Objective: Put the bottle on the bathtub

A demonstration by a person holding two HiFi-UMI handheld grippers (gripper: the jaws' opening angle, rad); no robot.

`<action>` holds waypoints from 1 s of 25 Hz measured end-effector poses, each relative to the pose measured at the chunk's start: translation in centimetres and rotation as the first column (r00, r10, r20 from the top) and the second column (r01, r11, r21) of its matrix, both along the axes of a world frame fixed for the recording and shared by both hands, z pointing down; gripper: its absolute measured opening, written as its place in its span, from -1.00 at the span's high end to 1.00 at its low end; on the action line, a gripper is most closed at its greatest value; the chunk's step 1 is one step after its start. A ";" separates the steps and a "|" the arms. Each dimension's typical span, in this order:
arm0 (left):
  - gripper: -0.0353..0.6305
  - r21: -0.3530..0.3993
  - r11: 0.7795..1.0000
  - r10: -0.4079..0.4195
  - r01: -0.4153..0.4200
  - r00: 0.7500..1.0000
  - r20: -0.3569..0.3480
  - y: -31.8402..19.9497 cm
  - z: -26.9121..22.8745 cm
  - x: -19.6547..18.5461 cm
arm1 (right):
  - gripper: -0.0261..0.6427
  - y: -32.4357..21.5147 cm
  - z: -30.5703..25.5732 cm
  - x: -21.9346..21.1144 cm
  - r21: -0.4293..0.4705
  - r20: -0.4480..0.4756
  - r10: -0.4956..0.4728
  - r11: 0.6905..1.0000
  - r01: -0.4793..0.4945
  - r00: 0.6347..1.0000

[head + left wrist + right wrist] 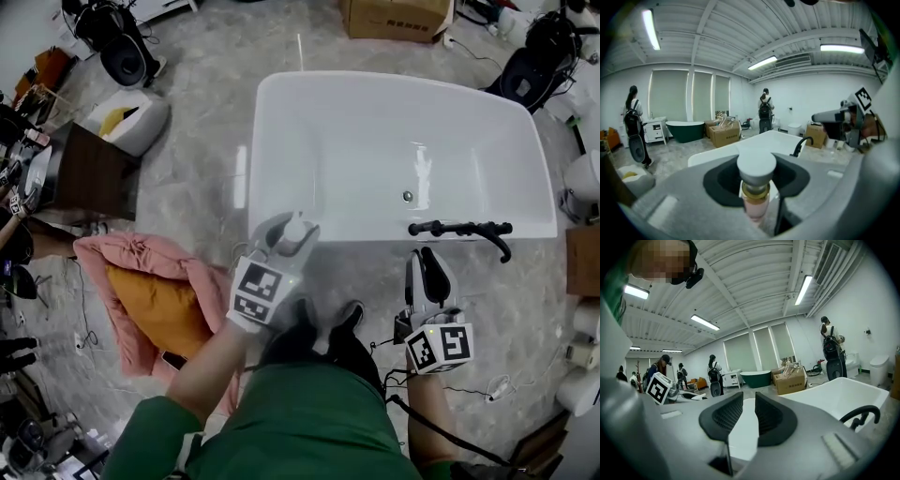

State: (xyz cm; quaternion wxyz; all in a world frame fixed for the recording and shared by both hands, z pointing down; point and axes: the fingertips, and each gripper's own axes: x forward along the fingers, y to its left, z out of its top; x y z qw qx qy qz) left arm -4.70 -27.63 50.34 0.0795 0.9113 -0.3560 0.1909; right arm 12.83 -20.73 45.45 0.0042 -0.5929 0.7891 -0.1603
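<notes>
Near the bathtub (375,141) rim, left gripper (291,227) jaws clamp the bottle (756,171).

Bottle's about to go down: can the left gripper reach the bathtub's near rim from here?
Probably yes. The left gripper, shut on the bottle, is right at the bathtub's near rim, with nothing visible between them; the black faucet stands well to the right.

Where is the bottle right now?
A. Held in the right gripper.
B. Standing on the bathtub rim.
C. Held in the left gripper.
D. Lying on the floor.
C: the left gripper clamps the bottle at its neck, while the right gripper has nothing between its jaws.
</notes>
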 end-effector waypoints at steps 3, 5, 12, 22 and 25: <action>0.45 -0.013 1.000 -0.001 0.001 1.000 0.015 -0.6 1.3 0.9 | 0.72 -0.2 1.4 1.0 -0.018 0.012 0.002 1.000 -0.002 1.000; 0.45 -0.019 1.000 0.002 -0.002 1.000 0.022 -1.1 2.2 1.3 | 0.73 -0.3 2.2 1.5 -0.028 0.020 0.005 1.000 -0.005 1.000; 0.45 -0.057 0.998 -0.012 0.014 1.000 0.025 -3.0 5.7 1.6 | 0.73 -1.2 4.2 2.5 -0.071 0.031 0.020 0.997 -0.018 0.999; 0.45 -0.114 0.993 -0.007 0.016 0.997 0.077 -5.1 11.2 3.3 | 0.72 -2.1 6.8 4.7 -0.112 0.043 0.041 0.993 -0.036 0.998; 0.45 -0.125 0.992 0.001 0.010 0.996 0.086 -5.3 12.2 3.6 | 0.72 -2.2 7.1 5.0 -0.119 0.042 0.044 0.992 -0.039 0.998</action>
